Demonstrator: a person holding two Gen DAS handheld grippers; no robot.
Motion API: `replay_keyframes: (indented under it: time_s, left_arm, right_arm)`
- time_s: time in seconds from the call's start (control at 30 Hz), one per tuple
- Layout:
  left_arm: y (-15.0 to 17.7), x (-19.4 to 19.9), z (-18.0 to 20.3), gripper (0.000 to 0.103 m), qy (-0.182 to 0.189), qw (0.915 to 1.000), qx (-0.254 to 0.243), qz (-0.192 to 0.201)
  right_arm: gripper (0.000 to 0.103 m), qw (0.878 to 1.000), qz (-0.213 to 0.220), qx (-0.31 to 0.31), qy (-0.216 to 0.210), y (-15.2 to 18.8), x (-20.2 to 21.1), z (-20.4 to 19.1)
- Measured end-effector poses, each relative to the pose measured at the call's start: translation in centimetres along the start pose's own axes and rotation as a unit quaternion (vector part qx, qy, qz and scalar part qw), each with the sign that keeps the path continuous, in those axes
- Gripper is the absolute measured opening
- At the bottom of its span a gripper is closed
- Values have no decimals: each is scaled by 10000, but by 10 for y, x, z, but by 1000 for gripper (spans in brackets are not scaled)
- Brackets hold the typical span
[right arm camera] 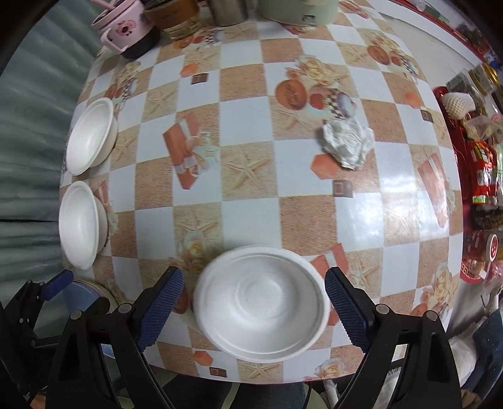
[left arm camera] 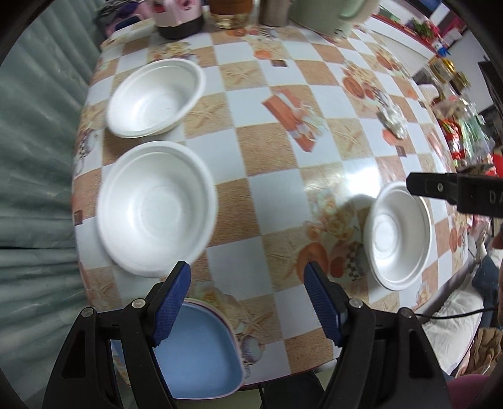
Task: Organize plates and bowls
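Right in front of your right gripper (right arm camera: pixel 254 297) sits a white bowl (right arm camera: pixel 262 303), near the close edge of the table (right arm camera: pixel 248 201). It lies between the two blue pads (right arm camera: pixel 160 306), and the tongs are wide apart, not touching it. It looks like a thin throwaway bowl, so I think it is very light and a bit bendy. It could slide on the shiny tablecloth or dent if you squeeze hard. I would pinch it by the rim, one pad inside and one outside, and squeeze softly.

Your left gripper (left arm camera: pixel 248 289) is also spread apart and holds nothing. Under its left pad lies a blue plate (left arm camera: pixel 201 349), at the near left corner of the table. Something pinkish shows under its edge, maybe one more plate, but I cannot tell.

Just past the blue plate is a second white bowl (left arm camera: pixel 157 207). Farther back on the left is a third white bowl (left arm camera: pixel 155 99). These two are close to each other but do not touch. All three bowls look the same, so I think they would fit one inside another.

Out on the right lies a crumpled bit of foil (right arm camera: pixel 347 143). Way at the far edge stand a pink cup (right arm camera: pixel 127 30) and some jars (right arm camera: pixel 176 15).
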State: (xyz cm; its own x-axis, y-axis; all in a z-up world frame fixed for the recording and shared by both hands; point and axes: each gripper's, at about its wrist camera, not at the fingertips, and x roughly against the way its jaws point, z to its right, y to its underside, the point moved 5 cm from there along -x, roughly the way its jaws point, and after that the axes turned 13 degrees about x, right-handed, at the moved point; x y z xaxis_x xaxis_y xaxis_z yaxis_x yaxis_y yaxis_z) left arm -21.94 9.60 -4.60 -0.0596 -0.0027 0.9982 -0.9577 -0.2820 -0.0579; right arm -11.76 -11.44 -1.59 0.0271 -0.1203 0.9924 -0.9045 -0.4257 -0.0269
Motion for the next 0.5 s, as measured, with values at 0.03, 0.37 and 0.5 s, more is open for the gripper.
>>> replay_keyframes:
  time_s: [0.03, 0.37, 0.5]
  left_arm:
    - [-2, -1, -3, 78, -11, 10000, 35, 13]
    - [-19, 4, -48, 78, -98, 9986, 509, 111]
    - [-24, 3, -65, 78, -125, 9975, 684, 114]
  right_arm:
    - [93, 10000, -4, 40, -4, -2, 0, -4]
    - [93, 9993, -54, 358, -27, -17, -6, -43]
    - [93, 9988, -97, 481, -24, -24, -11, -56]
